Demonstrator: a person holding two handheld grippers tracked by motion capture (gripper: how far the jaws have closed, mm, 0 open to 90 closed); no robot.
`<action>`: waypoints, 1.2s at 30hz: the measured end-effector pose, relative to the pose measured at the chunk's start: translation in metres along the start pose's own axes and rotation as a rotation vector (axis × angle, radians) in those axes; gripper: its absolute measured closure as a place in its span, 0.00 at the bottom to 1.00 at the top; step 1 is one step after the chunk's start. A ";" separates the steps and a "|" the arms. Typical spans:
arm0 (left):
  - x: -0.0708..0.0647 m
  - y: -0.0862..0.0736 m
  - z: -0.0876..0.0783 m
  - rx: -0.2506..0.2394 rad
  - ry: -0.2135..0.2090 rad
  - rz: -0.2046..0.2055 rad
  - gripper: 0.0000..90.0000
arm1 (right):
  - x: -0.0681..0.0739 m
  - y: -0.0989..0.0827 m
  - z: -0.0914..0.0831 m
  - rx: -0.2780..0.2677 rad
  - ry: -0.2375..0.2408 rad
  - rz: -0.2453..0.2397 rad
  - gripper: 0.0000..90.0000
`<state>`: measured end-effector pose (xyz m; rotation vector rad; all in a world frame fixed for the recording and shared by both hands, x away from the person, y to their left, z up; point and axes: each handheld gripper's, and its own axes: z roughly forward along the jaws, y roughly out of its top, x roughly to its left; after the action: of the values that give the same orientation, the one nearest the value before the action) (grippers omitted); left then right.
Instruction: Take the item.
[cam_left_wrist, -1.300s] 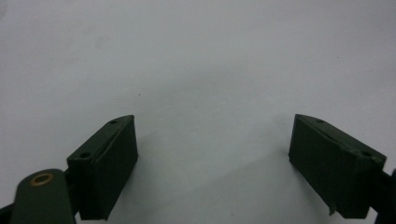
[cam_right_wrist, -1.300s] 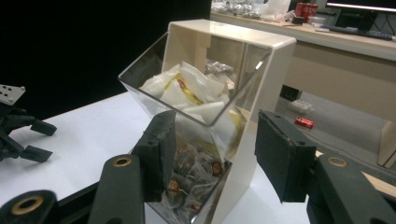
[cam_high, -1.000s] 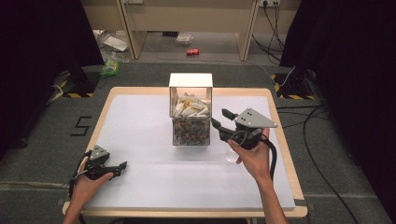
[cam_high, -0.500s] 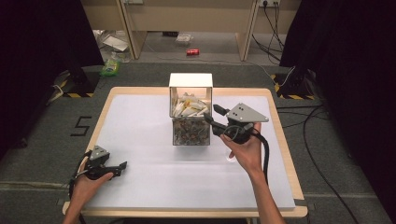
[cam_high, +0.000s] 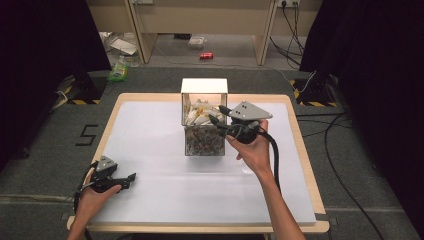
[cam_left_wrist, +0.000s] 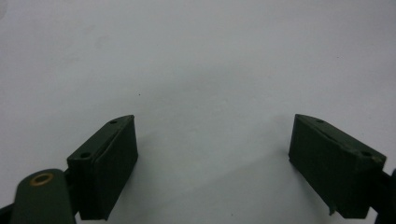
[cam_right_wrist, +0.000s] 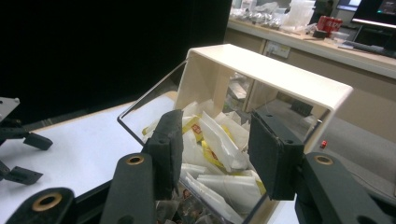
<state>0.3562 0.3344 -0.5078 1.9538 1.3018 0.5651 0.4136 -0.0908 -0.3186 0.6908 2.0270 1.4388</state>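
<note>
A clear-walled box (cam_high: 204, 132) stands near the middle of the white worktop (cam_high: 150, 135), toward its far edge. Its walls are transparent, with a cream-coloured hood arching over the back half of the open top. Inside lies a loose heap of small white sachets (cam_right_wrist: 219, 144), several marked with yellow and red print; lower down, darker mixed packets show through the front wall.

The right claw (cam_high: 216, 116) hovers over the box's open top, its jaws partly spread, having just been closing a little, with nothing pinched between them; the sachets lie below and beyond the pads.

The left claw (cam_high: 131, 178) rests low at the near left corner of the worktop, well apart from the box, its jaws spread wide over bare white surface.
</note>
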 end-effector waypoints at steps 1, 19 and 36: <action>0.000 0.000 0.000 0.000 0.000 0.000 0.16 | 0.000 0.001 0.002 0.009 0.002 -0.002 0.62; 0.000 0.000 0.000 0.001 0.000 -0.001 0.16 | -0.002 0.002 0.033 0.127 0.004 -0.060 0.80; 0.000 0.000 0.000 0.002 -0.001 -0.001 0.16 | 0.000 0.016 0.027 0.068 -0.022 -0.080 1.00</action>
<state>0.3562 0.3345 -0.5076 1.9548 1.3036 0.5621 0.4341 -0.0678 -0.3110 0.6434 2.0706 1.3173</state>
